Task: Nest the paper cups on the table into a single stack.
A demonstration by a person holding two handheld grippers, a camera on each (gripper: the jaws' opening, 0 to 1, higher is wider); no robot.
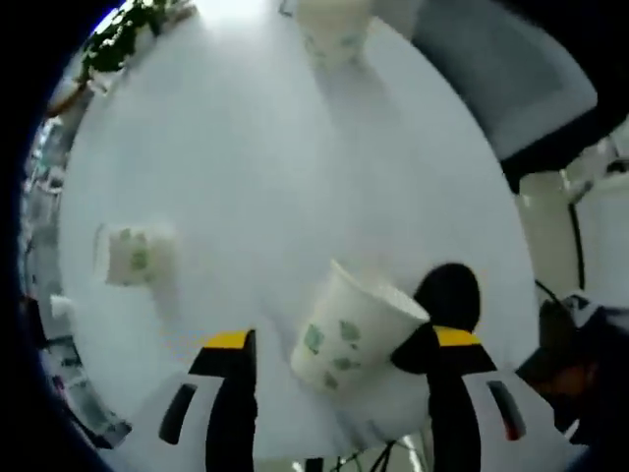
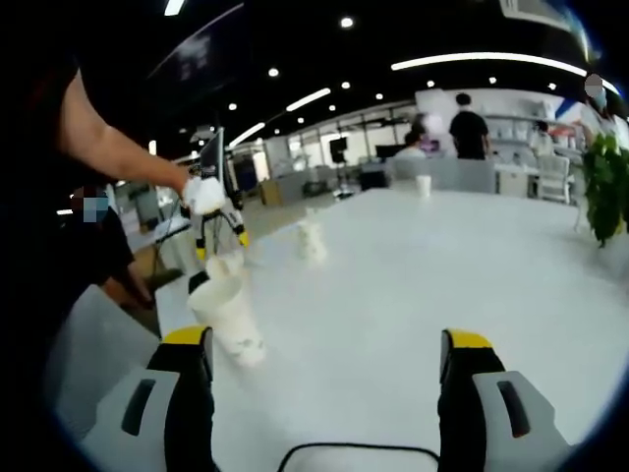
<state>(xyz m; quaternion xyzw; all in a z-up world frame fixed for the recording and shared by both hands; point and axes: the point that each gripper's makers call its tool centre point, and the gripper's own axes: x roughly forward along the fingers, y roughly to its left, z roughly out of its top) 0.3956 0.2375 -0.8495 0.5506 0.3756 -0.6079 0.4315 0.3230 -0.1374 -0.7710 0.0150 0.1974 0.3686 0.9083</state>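
Left tongs (image 1: 339,359) spread wide, tilted paper cup (image 1: 349,337) touching right jaw; right tongs (image 2: 329,356) wide apart, empty.

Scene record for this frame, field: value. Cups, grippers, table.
surface: white table
left gripper: jaws apart, tilted paper cup between them, against the right jaw; grip not certain
right gripper: open, nothing between jaws
other cups, left gripper view: sideways cup on its side, far cup at the top edge
other cups, right gripper view: centre cup mid-table, distant cup at the far end
stack status: cups not yet nested
background: plant, people standing
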